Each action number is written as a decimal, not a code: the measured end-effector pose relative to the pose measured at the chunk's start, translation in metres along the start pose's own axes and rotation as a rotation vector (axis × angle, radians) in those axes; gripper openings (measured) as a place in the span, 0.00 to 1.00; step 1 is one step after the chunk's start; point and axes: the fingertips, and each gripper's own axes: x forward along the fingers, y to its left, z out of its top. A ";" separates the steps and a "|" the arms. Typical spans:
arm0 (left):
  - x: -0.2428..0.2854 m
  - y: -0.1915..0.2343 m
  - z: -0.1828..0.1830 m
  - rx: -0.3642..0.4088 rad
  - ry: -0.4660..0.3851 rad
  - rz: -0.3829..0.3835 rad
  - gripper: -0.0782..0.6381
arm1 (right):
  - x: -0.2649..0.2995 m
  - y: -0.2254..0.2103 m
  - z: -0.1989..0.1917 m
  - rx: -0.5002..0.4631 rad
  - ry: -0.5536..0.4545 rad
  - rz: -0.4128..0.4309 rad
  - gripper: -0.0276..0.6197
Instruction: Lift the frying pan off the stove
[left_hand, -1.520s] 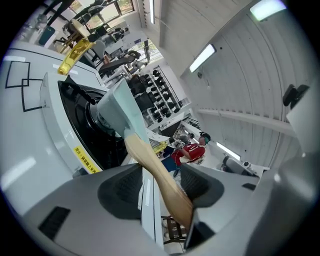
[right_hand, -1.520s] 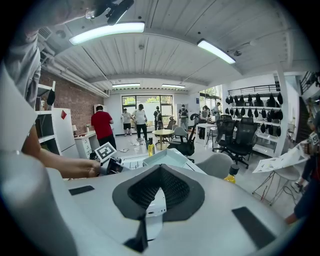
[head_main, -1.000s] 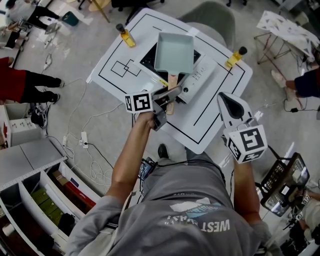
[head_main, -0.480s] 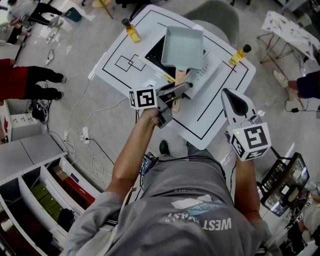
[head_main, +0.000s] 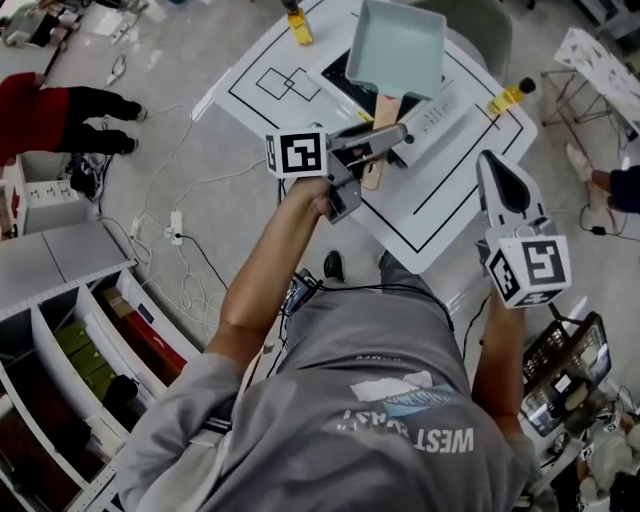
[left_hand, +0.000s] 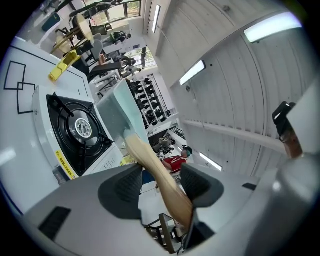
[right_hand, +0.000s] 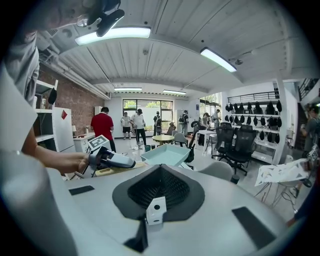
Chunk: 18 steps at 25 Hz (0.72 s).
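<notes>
left gripper jaws clamped on wooden handle, teal pan held in air above stove, right gripper jaws closed together, holding nothing

White table: top marked with black outlines, including two overlapping rectangles. First yellow bottle sits near the far left edge, second yellow bottle near the right edge. Grey chair: behind the table. Floor, left side: white power strip with cables, beside an open shelving unit. Background: person in red shirt, black office chairs.
</notes>
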 end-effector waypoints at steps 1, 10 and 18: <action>-0.002 -0.005 0.002 0.005 -0.004 -0.003 0.43 | -0.001 0.001 0.001 -0.001 0.000 -0.001 0.06; -0.034 -0.046 0.017 0.057 -0.056 -0.016 0.43 | -0.006 0.023 0.019 -0.028 -0.027 0.011 0.06; -0.062 -0.077 0.023 0.099 -0.083 -0.027 0.43 | -0.014 0.037 0.036 -0.055 -0.060 0.004 0.06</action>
